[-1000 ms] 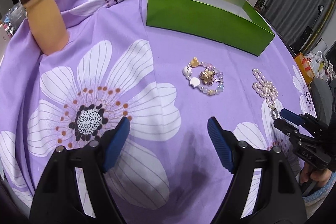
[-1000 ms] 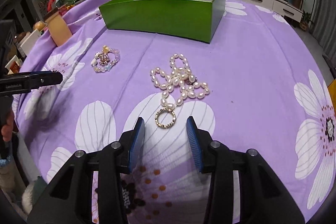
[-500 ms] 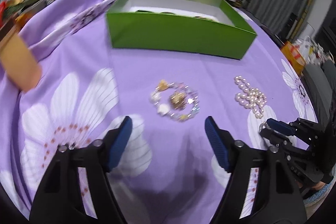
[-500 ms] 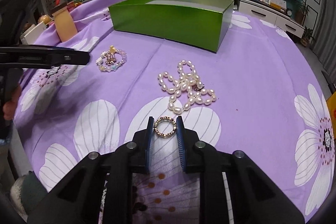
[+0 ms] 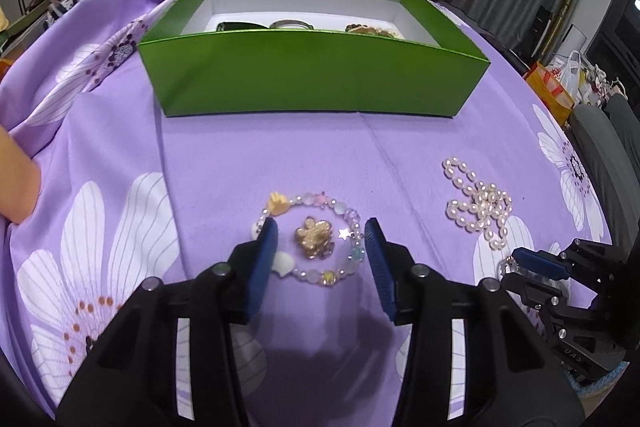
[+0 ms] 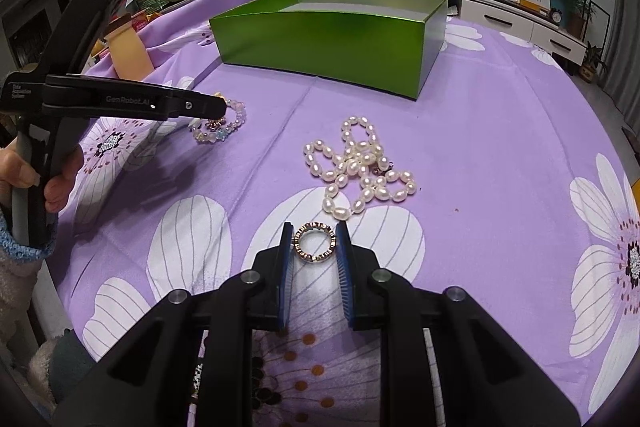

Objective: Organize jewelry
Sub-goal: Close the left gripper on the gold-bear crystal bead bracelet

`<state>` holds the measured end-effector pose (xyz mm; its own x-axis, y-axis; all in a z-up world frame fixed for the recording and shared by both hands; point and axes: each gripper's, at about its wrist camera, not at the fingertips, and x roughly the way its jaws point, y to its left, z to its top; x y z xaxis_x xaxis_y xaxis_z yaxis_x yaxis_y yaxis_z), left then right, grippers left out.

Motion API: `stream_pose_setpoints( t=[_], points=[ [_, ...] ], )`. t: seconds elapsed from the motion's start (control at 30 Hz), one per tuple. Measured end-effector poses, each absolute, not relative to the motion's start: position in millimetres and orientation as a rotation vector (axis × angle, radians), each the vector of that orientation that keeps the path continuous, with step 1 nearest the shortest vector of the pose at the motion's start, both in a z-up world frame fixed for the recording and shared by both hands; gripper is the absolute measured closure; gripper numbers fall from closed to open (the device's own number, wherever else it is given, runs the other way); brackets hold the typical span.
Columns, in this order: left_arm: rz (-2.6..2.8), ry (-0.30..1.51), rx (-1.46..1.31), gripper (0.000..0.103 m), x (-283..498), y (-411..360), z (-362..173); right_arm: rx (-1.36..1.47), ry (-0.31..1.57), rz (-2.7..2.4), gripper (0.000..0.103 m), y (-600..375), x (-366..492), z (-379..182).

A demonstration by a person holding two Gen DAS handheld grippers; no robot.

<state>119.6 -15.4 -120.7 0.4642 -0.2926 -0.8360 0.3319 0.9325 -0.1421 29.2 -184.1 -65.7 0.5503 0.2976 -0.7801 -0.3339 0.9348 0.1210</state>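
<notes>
Low in the frame, the right claw (image 6: 313, 247) pinches the ring (image 6: 313, 242); it could pop free. The left claw (image 5: 319, 241), half-open astride the bracelet (image 5: 310, 241), may snag the cloth (image 5: 240, 155).

A smooth, matt purple cloth printed with white flowers (image 6: 500, 147) is covering the worktop, creasing softly. The green cardboard box (image 5: 316, 79) is showing a satiny sheen outside and plain white paper inside. Glossy white pearl beads (image 6: 360, 167) are gleaming; the round gold-toned metal ring (image 6: 314, 242) is glinting between ribbed blue rubbery pads (image 6: 285, 267) on matt black plastic.
</notes>
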Motion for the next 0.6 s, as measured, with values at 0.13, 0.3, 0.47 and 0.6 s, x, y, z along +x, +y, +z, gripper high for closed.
stream_pose_setpoints(
  t=[0.13, 0.3, 0.47, 0.6],
  points=[
    [-0.393, 1.040, 0.054, 0.061, 125, -20, -128, -0.042, 0.914, 0.376, 0.082, -183, 29, -66],
    [-0.400, 1.050, 0.054, 0.062, 129, -23, -132, -0.033, 0.916, 0.379, 0.082, -184, 30, -66],
    [-0.410, 1.050, 0.066, 0.082, 126, -25, -133, -0.019, 0.919, 0.378, 0.082, -187, 30, -66],
    [-0.423, 1.043, 0.073, 0.082, 120, -28, -133, -0.018, 0.921, 0.375, 0.082, -188, 29, -66]
  ],
)
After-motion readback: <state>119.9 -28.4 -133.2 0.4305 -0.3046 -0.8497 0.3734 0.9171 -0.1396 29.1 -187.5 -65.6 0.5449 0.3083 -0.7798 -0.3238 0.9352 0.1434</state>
